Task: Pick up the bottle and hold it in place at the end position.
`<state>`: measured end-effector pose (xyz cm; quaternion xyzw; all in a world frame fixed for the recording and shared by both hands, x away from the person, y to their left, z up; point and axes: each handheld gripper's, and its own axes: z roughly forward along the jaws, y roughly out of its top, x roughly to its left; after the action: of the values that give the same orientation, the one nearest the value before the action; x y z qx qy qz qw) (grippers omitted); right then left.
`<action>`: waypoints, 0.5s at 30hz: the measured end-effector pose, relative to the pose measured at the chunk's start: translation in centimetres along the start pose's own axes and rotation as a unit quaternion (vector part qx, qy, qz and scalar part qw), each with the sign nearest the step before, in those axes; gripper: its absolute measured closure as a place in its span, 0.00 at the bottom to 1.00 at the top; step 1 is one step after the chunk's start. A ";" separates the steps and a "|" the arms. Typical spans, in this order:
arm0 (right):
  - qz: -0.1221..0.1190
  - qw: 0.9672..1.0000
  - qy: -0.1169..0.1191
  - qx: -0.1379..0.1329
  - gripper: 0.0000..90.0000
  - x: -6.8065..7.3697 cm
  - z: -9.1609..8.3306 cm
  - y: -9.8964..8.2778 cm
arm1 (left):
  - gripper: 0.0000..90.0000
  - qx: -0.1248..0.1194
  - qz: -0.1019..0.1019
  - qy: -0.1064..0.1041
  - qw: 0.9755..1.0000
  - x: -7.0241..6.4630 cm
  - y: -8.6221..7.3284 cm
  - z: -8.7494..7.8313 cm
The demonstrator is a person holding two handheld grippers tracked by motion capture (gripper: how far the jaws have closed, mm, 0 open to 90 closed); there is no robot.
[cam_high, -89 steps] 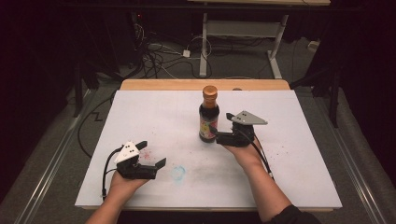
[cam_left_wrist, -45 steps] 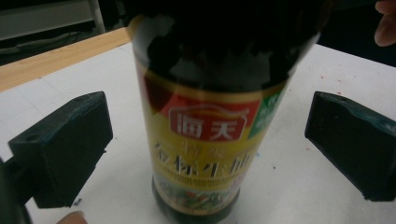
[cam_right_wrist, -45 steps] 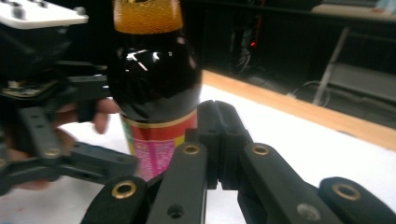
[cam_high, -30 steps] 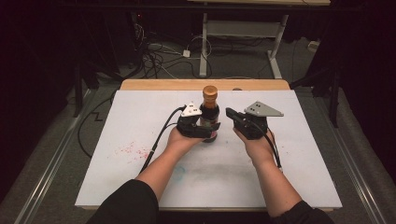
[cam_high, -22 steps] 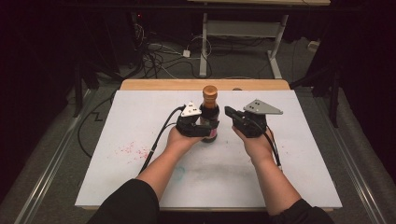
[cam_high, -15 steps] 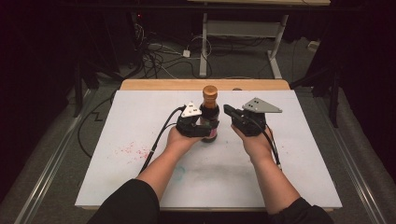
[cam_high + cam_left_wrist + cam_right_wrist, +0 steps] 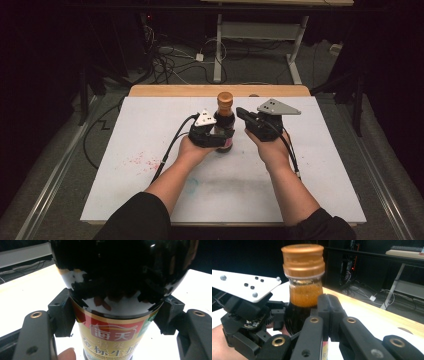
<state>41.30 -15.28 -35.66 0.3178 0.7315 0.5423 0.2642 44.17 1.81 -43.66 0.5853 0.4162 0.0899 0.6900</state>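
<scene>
A dark sauce bottle (image 7: 224, 127) with an orange cap (image 7: 224, 97) stands upright on the white board (image 7: 150, 130), toward the far middle of it, near the strip of bare wooden table edge (image 7: 165, 90) behind the board. The left gripper (image 7: 214, 139) is at the bottle's lower body, coming in from the bottle's left side, and its two jaws are closed around the bottle: in the left gripper view the black pads (image 7: 61, 312) press against both sides of the bottle (image 7: 117, 297) just above the red and gold label (image 7: 112, 337), with the glass filling the gap between them. A fingertip of the person's left hand (image 7: 192, 150) shows at the bottom of that view, just beside the label. The right gripper (image 7: 244, 115) sits just to the right of the bottle, level with its shoulder and neck, apart from the glass in the high view. In the right gripper view its jaws are shut, pads (image 7: 328, 315) pressed together with nothing between them, and the bottle (image 7: 302, 297) stands just behind them with the cap (image 7: 303, 260) rising above. The left gripper (image 7: 274, 322) shows there to the left of the bottle, its white plate (image 7: 244, 286) beside the neck. The person's right hand (image 7: 272, 147) holds its gripper from below, nearer than the bottle. Faint red specks (image 7: 142, 161) mark the board well to the left of the bottle.
</scene>
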 end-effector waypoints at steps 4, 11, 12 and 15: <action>-0.005 1.000 0.000 0.000 1.00 0.2 0.0 0.6 | 0.32 0.000 0.001 0.000 1.000 0.0 0.0 0.0; -0.013 1.000 -0.002 -0.001 1.00 0.4 -0.1 1.2 | 0.31 -0.001 0.001 0.000 1.000 0.0 -0.1 0.0; -0.015 1.000 -0.002 -0.001 1.00 0.4 -0.1 1.3 | 0.31 -0.001 0.001 0.000 1.000 0.0 -0.1 0.0; -0.021 1.000 -0.004 0.000 1.00 0.6 -0.1 1.7 | 0.31 -0.002 0.001 0.001 1.000 0.0 -0.1 0.0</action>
<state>41.13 -14.60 -34.00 0.3046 0.7372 0.5352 0.2780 44.10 1.78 -43.73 0.5838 0.4162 0.0917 0.6910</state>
